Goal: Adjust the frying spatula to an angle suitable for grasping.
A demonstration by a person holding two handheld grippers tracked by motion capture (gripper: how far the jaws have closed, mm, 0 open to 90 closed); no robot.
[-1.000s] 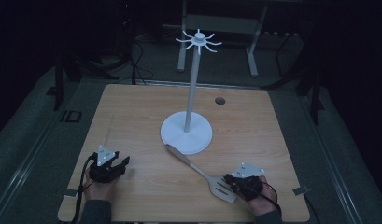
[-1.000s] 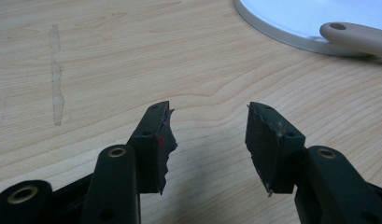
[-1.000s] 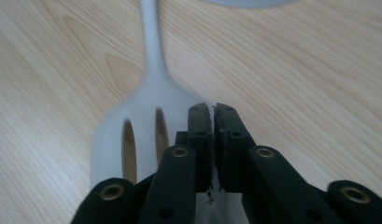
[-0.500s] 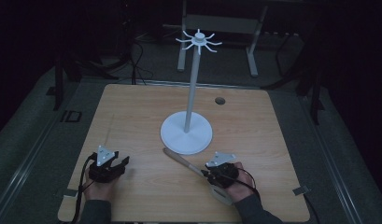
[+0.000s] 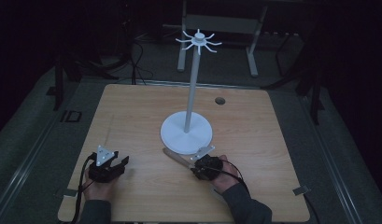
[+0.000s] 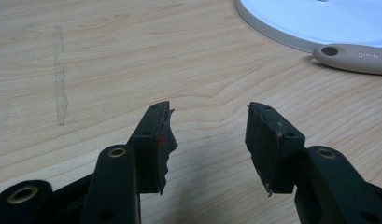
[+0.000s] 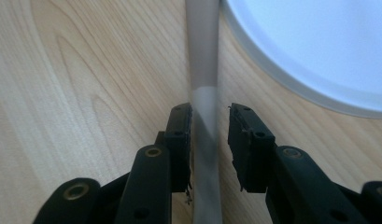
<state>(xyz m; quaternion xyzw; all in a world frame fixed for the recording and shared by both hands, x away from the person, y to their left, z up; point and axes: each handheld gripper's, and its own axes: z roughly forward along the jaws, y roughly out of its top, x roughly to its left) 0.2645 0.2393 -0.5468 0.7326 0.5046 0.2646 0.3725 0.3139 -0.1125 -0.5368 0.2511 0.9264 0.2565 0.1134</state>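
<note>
Straddling a spatula handle (image 7: 203,93) with the right tool (image 7: 209,126), beside a white stand base (image 7: 314,51).

Its jaws stand slightly apart on either side of the handle, not visibly clamped; the blade end is hidden under the tool and hand (image 5: 226,179). From the high view the handle runs away from the tool's tips toward the counter's (image 5: 132,116) left, ending just beside the base, where a hanging hole shows. The left tool (image 6: 208,135), well apart to the left, rests with jaws wide open on bare wood. The stand's hooked top (image 5: 198,41) is dim.
</note>
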